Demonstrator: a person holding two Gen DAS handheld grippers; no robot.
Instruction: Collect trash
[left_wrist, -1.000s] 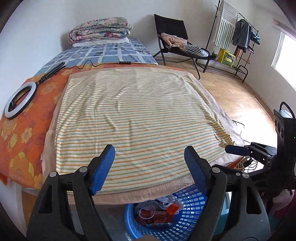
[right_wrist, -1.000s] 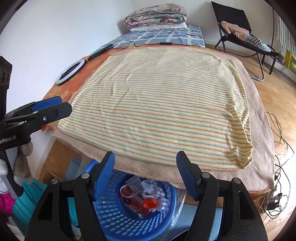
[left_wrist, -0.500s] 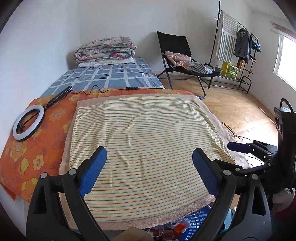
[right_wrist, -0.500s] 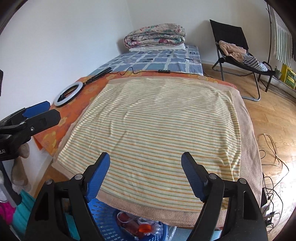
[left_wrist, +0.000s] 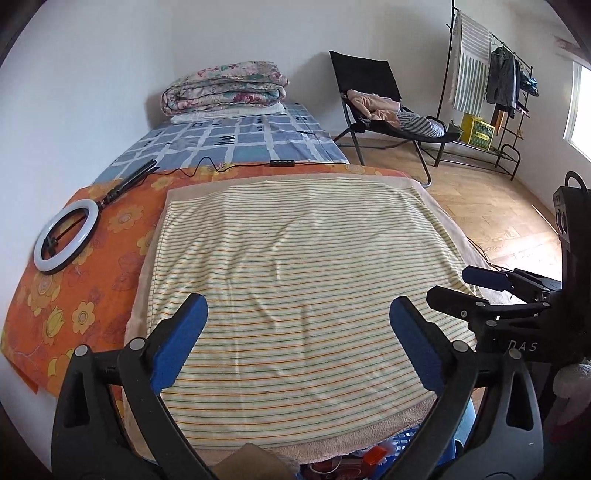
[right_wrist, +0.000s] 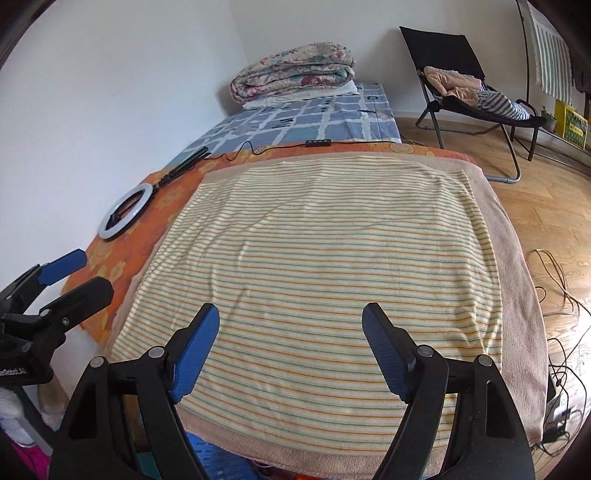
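Left wrist: 2 grippers, left gripper (left_wrist: 297, 334) opening, right gripper (left_wrist: 476, 288); 1 basket (left_wrist: 406, 441).

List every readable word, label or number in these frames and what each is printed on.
"DAS": on the right gripper body, cut off by the left wrist view's edge.
"enRobot.AI": on the left gripper body, its start cut off.
Dark marks on the blue checked bedsheet: too blurred to read.
Yellow crate: print too small.

Blue basket (left_wrist: 402, 443) holding trash (left_wrist: 373, 455), mostly hidden below towel edge.
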